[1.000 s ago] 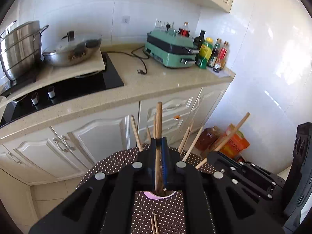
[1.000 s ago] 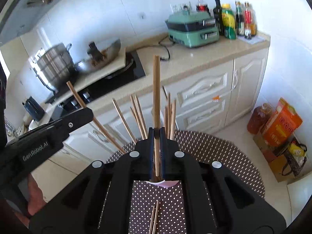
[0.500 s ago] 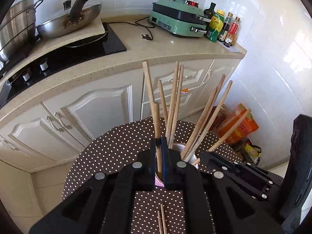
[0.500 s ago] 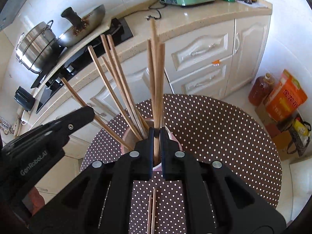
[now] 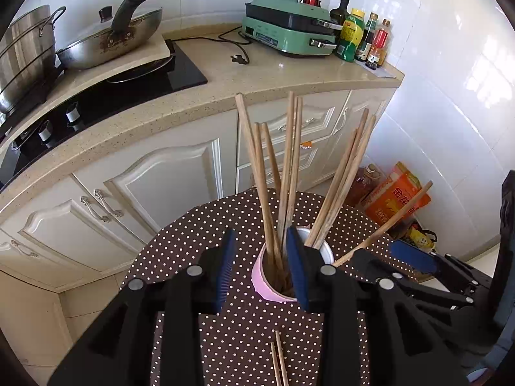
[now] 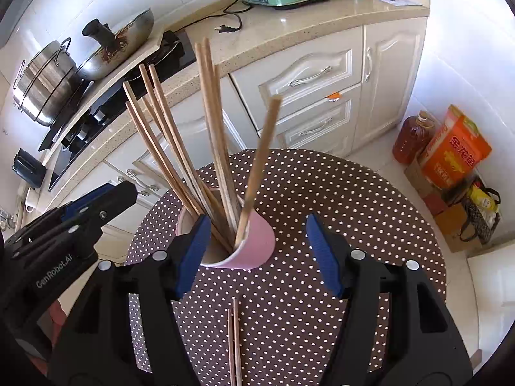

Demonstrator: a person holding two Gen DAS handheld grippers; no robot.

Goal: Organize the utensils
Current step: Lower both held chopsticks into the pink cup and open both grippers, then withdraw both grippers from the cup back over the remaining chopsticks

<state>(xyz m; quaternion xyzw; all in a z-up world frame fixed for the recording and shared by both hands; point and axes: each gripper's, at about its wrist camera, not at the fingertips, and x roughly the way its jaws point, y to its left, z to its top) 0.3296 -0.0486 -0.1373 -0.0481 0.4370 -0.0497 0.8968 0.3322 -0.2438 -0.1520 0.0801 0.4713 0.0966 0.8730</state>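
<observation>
A pink cup (image 5: 262, 284) (image 6: 257, 241) stands on the round table with the dotted brown cloth (image 6: 338, 193) and holds several wooden chopsticks (image 5: 257, 167) (image 6: 209, 128). My left gripper (image 5: 260, 270) hangs over the cup's near rim; its jaws are opening, and the chopsticks between the pads stand free in the cup. My right gripper (image 6: 259, 255) straddles the cup, jaws opening wide, with one chopstick (image 6: 257, 167) leaning loose between them. Each gripper shows in the other's view: the right gripper (image 5: 376, 251) and the left gripper (image 6: 106, 196). A loose pair of chopsticks (image 5: 278, 363) (image 6: 235, 344) lies on the cloth nearer me.
Behind the table runs a kitchen counter (image 5: 257, 77) with a wok (image 5: 109, 38), a steel pot (image 5: 25, 58), a green grill (image 5: 289, 29) and several bottles. On the floor to the right stand an oil bottle (image 6: 413, 138) and an orange box (image 6: 457, 151).
Both grippers came down over the cup, each shut on a chopstick. Both have now let go, and those chopsticks rest in the cup.
</observation>
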